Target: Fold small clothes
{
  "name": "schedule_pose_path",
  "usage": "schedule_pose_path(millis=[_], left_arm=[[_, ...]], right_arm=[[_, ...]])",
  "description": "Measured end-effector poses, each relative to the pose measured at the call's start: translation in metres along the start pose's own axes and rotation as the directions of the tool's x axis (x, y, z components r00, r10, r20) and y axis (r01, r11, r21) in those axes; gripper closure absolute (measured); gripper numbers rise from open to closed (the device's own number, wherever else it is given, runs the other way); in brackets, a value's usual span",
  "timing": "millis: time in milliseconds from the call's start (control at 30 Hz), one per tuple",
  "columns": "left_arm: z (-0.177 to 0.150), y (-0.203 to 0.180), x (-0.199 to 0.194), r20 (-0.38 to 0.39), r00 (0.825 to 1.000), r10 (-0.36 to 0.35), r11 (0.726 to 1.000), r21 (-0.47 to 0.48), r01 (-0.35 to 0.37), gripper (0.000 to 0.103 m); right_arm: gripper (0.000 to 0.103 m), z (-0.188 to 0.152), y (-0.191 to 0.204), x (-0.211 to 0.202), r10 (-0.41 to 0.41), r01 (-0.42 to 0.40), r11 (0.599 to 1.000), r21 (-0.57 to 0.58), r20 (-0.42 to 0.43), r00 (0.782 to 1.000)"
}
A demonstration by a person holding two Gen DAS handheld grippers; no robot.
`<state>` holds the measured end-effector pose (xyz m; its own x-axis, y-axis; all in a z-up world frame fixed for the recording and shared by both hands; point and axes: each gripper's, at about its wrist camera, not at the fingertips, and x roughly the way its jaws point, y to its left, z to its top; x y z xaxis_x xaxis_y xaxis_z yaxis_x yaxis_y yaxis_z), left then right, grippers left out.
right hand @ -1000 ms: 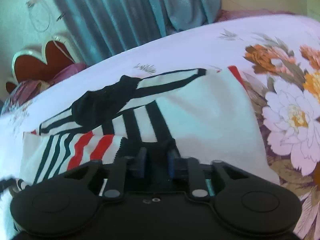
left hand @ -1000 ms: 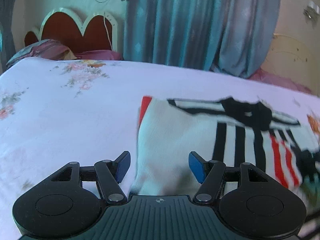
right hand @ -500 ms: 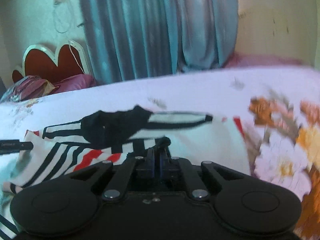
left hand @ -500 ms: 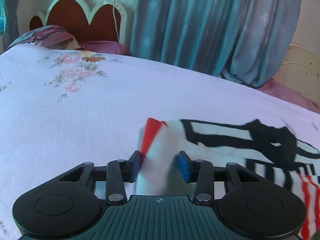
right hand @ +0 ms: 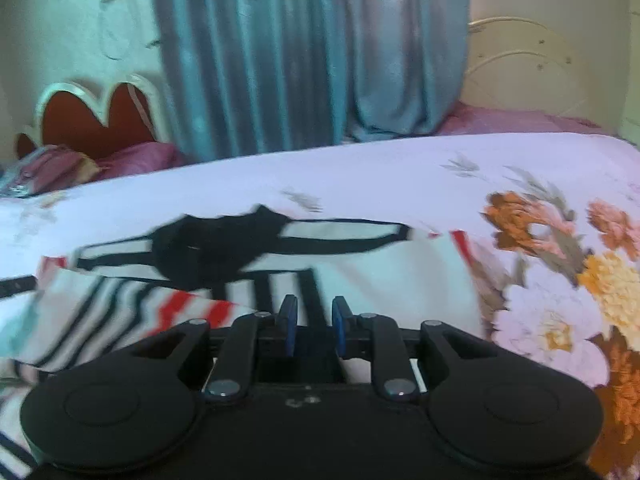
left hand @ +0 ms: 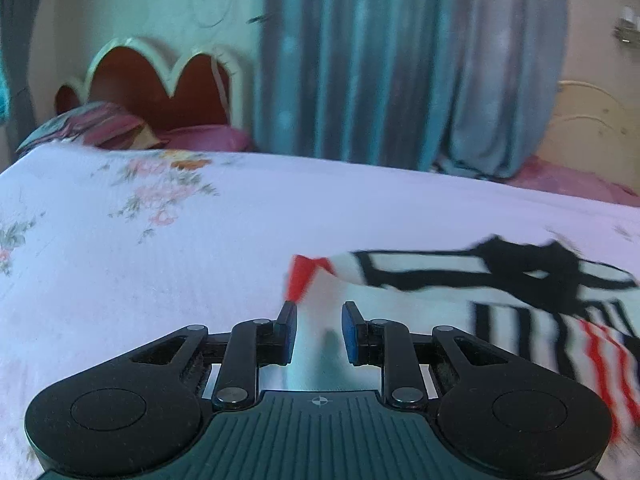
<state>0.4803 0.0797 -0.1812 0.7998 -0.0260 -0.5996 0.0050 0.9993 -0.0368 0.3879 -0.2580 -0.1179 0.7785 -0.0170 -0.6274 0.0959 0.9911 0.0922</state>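
A small white garment with black and red stripes (left hand: pixel 500 292) lies folded on the bed; it also shows in the right wrist view (right hand: pixel 380 276). My left gripper (left hand: pixel 318 334) is over its left edge by the red trim, with white cloth between the blue pads (left hand: pixel 352 336), which stand a little apart. My right gripper (right hand: pixel 312 328) is over the garment's near edge, jaws slightly apart, with nothing clearly held between them.
The bed is covered by a white floral sheet (left hand: pixel 140 240), with large orange flowers at the right (right hand: pixel 560 280). A red scalloped headboard (left hand: pixel 160 84), pillows (left hand: pixel 100 128) and blue curtains (left hand: pixel 380 60) lie beyond.
The right gripper has opened and let go of the black-striped cloth. The left gripper closed in on the white edge from wide open, and both views have tilted up and moved.
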Motion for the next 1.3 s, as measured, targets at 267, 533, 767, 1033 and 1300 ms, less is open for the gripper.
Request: schedule_pose_path(millis=[267, 533, 767, 1033, 1300], left_arm=[[-0.049, -0.033, -0.046, -0.055, 0.995, -0.081, 0.991, 0.106, 0.086, 0.079], [-0.062, -0.033, -0.051, -0.072, 0.996, -0.049, 0.991, 0.119, 0.057, 0.079], [-0.064, -0.04, -0.047, -0.1, 0.994, -0.042, 0.992, 0.117, 0.054, 0.079], [-0.049, -0.051, -0.045, -0.137, 0.99, -0.029, 0.994, 0.099, 0.043, 0.079], [-0.036, -0.076, -0.048, -0.103, 0.993, -0.065, 0.992, 0.097, 0.075, 0.043]], right_arm=[[0.081, -0.02, 0.045, 0.009, 0.126, -0.131, 0.99, -0.051, -0.094, 0.988], [0.079, -0.026, 0.034, 0.016, 0.06, -0.071, 0.995, -0.069, -0.147, 0.987], [0.063, -0.032, 0.035, 0.015, 0.035, -0.045, 0.997, -0.065, -0.153, 0.988], [0.061, -0.018, 0.031, 0.005, 0.063, -0.068, 0.997, -0.04, -0.131, 0.989], [0.056, -0.003, 0.042, 0.005, 0.088, -0.093, 0.995, -0.037, -0.105, 0.99]])
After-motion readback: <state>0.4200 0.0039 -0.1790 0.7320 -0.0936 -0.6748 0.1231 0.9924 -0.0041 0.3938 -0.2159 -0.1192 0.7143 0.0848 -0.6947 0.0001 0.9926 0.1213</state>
